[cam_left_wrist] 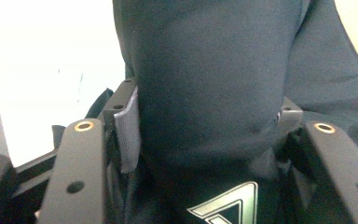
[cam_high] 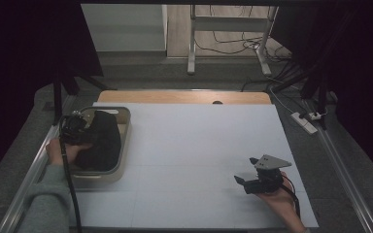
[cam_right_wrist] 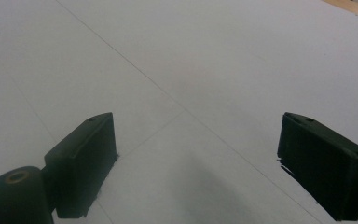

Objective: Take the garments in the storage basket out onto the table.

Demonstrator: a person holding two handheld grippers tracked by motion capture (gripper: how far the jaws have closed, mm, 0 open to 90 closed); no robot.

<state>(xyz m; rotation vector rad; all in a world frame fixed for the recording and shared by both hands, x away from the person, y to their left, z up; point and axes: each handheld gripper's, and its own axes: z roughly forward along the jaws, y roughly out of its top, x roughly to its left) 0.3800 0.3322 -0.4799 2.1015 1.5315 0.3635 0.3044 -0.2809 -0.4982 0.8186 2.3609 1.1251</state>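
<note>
Two tongs, left tongs (cam_left_wrist: 205, 126) pinching dark cloth (cam_left_wrist: 214, 70), right tongs (cam_right_wrist: 198, 163) spread.

Overhead forward-down — two close jaw-level views

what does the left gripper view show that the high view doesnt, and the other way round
Left gripper view alone: a grey pad on one jaw pressed against the dark garment, the cloth bunched between the two jaws, and a pale triangular logo on the fabric.

High view alone: the beige bin that holds the garment, the white tabletop, the right gripper apart near the table's right front, its jaws apart, and the person's hands and left sleeve.

Both: the dark garment with the left gripper on it.
</note>
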